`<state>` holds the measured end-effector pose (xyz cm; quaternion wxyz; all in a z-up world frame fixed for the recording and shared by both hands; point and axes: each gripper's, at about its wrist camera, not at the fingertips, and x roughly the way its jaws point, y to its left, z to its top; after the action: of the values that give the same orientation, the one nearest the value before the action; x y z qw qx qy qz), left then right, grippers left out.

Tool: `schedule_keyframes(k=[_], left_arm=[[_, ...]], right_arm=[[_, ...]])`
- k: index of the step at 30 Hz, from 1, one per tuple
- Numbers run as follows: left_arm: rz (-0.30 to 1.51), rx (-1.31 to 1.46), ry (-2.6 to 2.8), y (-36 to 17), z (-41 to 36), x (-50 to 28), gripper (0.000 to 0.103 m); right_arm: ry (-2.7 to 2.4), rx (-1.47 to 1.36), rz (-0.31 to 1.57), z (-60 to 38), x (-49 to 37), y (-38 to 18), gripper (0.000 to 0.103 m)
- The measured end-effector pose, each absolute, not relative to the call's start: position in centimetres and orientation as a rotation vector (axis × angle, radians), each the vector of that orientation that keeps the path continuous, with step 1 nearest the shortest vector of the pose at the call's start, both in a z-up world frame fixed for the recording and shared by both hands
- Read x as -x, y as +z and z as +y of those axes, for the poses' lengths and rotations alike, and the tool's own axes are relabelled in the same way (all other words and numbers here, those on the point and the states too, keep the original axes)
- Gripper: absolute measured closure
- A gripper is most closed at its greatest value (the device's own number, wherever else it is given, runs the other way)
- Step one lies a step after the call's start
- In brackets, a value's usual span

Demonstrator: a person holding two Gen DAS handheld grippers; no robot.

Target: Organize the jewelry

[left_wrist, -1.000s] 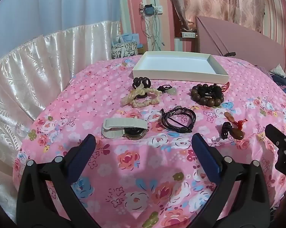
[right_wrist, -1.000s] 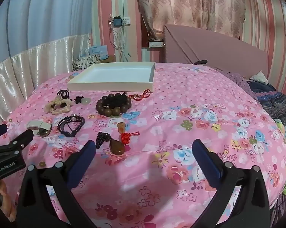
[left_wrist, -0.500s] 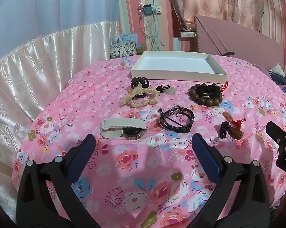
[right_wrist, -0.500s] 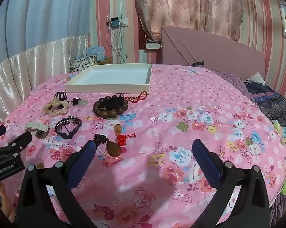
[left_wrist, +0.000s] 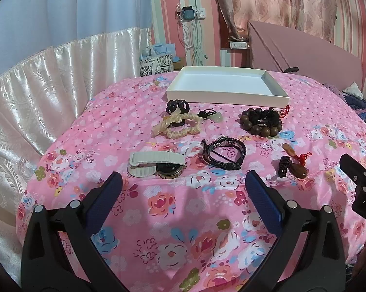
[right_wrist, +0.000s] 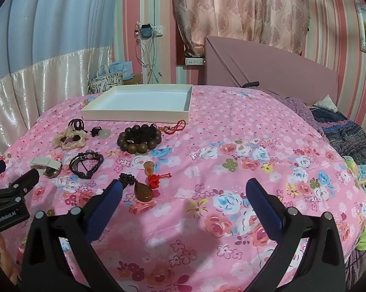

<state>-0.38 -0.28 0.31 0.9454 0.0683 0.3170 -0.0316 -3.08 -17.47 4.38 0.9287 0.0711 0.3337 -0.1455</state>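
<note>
Here we hold the left gripper (left_wrist: 183, 185) and right gripper (right_wrist: 183, 189) spread wide, empty, above the pink bedspread (left_wrist: 183, 219), with watch (left_wrist: 156, 165), bracelets (left_wrist: 223, 154) and pendant (right_wrist: 144, 191) lying before the white tray (left_wrist: 226, 87).

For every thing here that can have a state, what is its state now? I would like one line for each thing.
white tray: empty, on the bedspread.
wooden bead bracelet: on the bedspread, outside the tray.
black cord bracelet: on the bedspread, outside the tray.
cream scrunchie: on the bedspread, outside the tray.
amber pendant: on the bedspread, outside the tray.
watch: on the bedspread, strap folded over.
left gripper: open, empty.
right gripper: open, empty.
</note>
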Motion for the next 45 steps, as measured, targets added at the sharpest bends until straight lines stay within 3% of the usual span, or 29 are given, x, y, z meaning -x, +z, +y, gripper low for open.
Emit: schedule_keyframes(k=[45], left_arm=[[0.668, -0.131, -0.066, -0.19, -0.11, 0.08, 0.003]], right_arm=[[-0.303, -0.144, 0.689, -17.42, 2.85, 3.91, 0.002]])
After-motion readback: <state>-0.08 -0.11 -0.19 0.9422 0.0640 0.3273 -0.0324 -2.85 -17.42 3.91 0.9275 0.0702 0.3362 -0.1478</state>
